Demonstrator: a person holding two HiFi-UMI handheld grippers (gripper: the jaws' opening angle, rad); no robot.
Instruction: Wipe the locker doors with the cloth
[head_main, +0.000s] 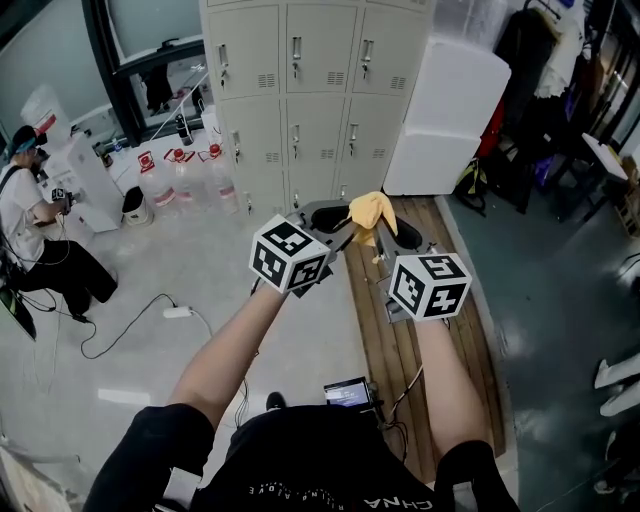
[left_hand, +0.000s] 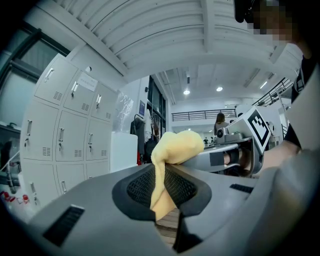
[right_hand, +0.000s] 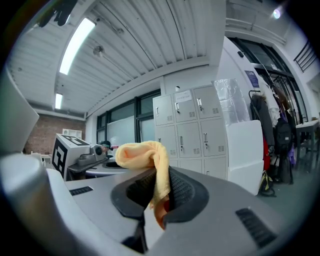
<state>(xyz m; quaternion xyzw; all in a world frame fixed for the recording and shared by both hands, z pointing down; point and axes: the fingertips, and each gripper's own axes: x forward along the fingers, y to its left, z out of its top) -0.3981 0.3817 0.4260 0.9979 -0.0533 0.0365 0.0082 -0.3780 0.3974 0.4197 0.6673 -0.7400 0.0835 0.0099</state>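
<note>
- The left gripper (left_hand: 161, 197) is pinching one end of the cloth (head_main: 371, 212), its jaws closing on the fabric.
- The cloth is bunching in the air between both grippers, well apart from the far lockers (head_main: 300, 100).
- The right gripper (right_hand: 160, 202) is clamping the other end.

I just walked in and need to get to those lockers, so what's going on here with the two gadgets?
A person holds a gripper in each hand. Both the left gripper and the right gripper are shut on one yellow cloth, bunched up between them. They stand back from the lockers, facing them. The cloth touches no door, so wiping is not under way. Another person sits off to the left.
</note>
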